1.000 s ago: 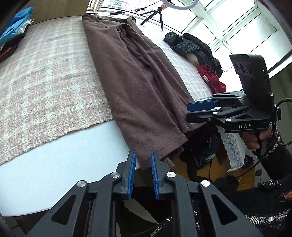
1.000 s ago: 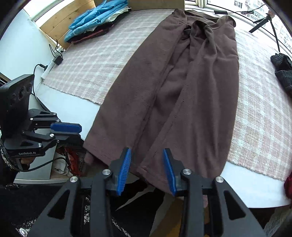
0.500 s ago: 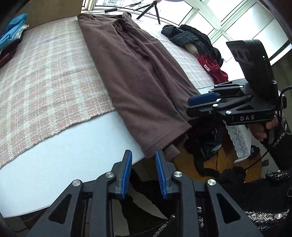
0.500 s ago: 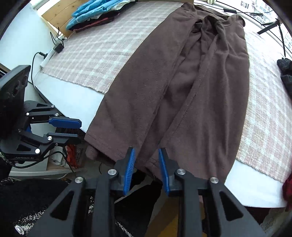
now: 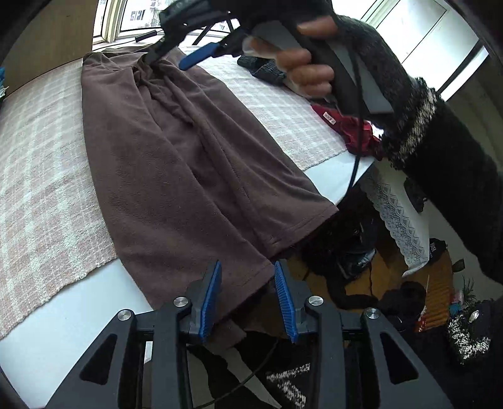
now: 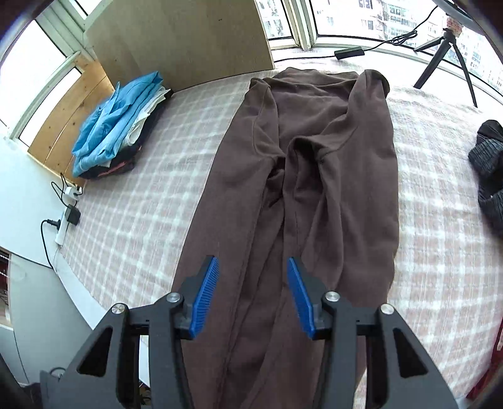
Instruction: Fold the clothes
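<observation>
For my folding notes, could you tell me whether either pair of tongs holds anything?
Nothing is held: left tongs and right tongs are opening above the brown trousers, pads clear.

Daylight fills both views, coming from the windows [image 6: 361,22] beyond the far end of the table, ahead of both tools. The panes are blown out to near white, and the glare washes out the pale checked cloth [image 6: 440,220] nearest them. Light on the brown trousers [image 6: 314,188] is soft and even; shadows are shallow, gathering only in the folds of the fabric. The floor below the table edge, right of the left tool, is dim. The person's hand [image 5: 301,59] high in the left view is smeared by motion blur. Both lenses bend straight lines strongly, and black vignetting fills the corners.
</observation>
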`<state>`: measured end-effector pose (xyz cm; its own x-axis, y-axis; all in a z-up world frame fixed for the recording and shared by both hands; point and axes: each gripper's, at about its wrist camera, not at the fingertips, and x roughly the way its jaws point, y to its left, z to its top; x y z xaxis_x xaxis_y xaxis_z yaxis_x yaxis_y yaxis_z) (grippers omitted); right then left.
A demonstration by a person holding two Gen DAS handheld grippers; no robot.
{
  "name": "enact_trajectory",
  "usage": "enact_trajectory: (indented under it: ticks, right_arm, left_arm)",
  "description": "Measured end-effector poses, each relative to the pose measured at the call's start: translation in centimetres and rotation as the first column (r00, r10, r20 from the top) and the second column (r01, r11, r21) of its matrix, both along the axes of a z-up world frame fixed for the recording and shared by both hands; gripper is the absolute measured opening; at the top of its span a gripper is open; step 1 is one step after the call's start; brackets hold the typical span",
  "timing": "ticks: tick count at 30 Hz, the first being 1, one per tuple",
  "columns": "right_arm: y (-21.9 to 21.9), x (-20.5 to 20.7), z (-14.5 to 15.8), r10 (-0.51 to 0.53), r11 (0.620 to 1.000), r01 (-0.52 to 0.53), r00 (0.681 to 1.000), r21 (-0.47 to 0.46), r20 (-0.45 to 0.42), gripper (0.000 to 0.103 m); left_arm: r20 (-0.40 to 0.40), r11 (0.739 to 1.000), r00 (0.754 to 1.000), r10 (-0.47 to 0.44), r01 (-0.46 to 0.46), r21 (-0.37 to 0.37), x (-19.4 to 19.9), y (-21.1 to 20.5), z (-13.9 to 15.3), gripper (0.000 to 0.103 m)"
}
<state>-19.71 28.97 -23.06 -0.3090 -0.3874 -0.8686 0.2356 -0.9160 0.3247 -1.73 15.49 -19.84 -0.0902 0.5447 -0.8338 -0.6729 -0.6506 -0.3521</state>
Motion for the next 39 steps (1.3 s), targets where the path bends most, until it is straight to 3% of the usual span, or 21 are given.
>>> enact_trajectory:
  ticks: [2, 5, 6, 8, 9, 10, 11, 15, 17, 19, 22, 26, 29, 31, 34, 38, 39]
  right_arm:
    - [-0.9, -3.7, -1.5, -0.005, 1.000, 0.006, 0.998, -0.019, 0.055, 0.049]
    - [-2.4, -6.6, -4.0, 0.006, 1.000, -0.004, 0.989, -0.014, 0.150, 0.049]
    - [-3.0, -7.2, -4.8, 0.016, 1.000, -0.016, 0.985, -0.002, 0.169, 0.049]
    - [-3.9, -7.1, -5.3, 0.042, 0.998, -0.048, 0.987, 0.039, 0.153, 0.044]
    - [-4.2, -7.0, -5.2, 0.055, 0.996, -0.063, 0.990, 0.058, 0.132, 0.029]
    - [-4.4, -6.8, -5.0, 0.071, 0.995, -0.080, 0.989, 0.067, 0.132, 0.013]
    - [-4.7, -6.7, -4.9, 0.087, 0.992, -0.098, 0.988, 0.076, 0.131, 0.010]
    - [-4.6, -6.4, -2.5, 0.136, 0.982, -0.146, 0.987, 0.122, 0.084, 0.008]
    - [-4.5, -6.6, -2.1, 0.142, 0.975, -0.152, 0.988, 0.165, 0.068, 0.007]
    - [-4.7, -6.7, -3.5, 0.159, 0.966, -0.172, 0.984, 0.193, 0.082, 0.008]
    - [-4.7, -6.4, -4.6, 0.172, 0.957, -0.191, 0.980, 0.221, 0.103, 0.010]
    - [-3.5, -3.8, -1.0, 0.160, 0.961, -0.156, 0.987, 0.228, 0.004, 0.015]
    - [-3.5, 0.1, 0.7, 0.234, 0.967, -0.231, 0.972, 0.110, -0.021, 0.015]
    - [-4.6, 2.2, -0.3, 0.285, 0.955, -0.286, 0.958, 0.076, 0.023, 0.015]
    - [-6.8, 4.8, -3.8, 0.357, 0.920, -0.369, 0.928, 0.135, 0.107, 0.015]
    - [-5.8, 9.3, -4.6, 0.399, 0.875, -0.420, 0.907, 0.241, 0.135, 0.015]
    - [-4.7, 10.2, -3.9, 0.374, 0.888, -0.396, 0.918, 0.233, 0.136, 0.015]
  left_arm:
    - [0.016, 0.999, 1.000, 0.015, -0.014, -0.033, -0.6, 0.7, -1.1, 0.033]
    - [0.032, 0.999, 0.999, 0.029, -0.029, -0.015, -1.0, 0.5, -1.4, 0.030]
    - [0.030, 0.999, 0.999, 0.033, -0.032, -0.015, -1.0, 0.3, -1.4, 0.027]
    - [0.038, 0.999, 0.999, 0.034, -0.034, -0.012, -1.1, -0.2, -1.5, 0.010]
    - [0.052, 0.999, 0.998, 0.035, -0.035, -0.005, -1.2, -0.3, -1.6, 0.000]
    - [0.067, 0.999, 0.997, 0.036, -0.036, 0.003, -1.3, -0.5, -1.7, 0.000]
    - [0.075, 0.999, 0.997, 0.032, -0.032, 0.010, -1.4, -0.6, -1.6, 0.000]
    - [0.077, 0.997, 0.997, -0.032, 0.027, 0.066, -0.8, 0.4, -0.4, 0.000]
    - [0.071, 0.998, 0.996, -0.055, 0.052, 0.037, -0.6, 1.4, -1.1, 0.000]
    - [0.092, 0.998, 0.994, -0.058, 0.056, 0.023, -0.7, 2.0, -2.0, 0.000]
    - [0.097, 0.997, 0.994, -0.044, 0.037, 0.065, -0.8, 0.8, -0.5, 0.000]
    - [0.024, 0.991, 1.000, 0.004, -0.007, 0.132, -1.1, -2.2, 2.9, 0.001]
    - [-0.026, 0.988, 0.996, 0.084, -0.080, 0.135, -2.9, -3.9, 3.3, 0.004]
    - [-0.014, 0.985, 0.993, 0.120, -0.117, 0.130, -4.5, -4.0, 2.3, 0.004]
    - [0.006, 0.996, 0.997, 0.076, -0.076, 0.054, -5.4, -1.9, -0.6, 0.004]
    - [0.010, 1.000, 1.000, -0.021, 0.021, -0.009, -2.8, -0.6, -2.0, 0.006]
    - [0.016, 1.000, 1.000, -0.013, 0.014, -0.017, -2.4, -1.1, -1.6, 0.009]
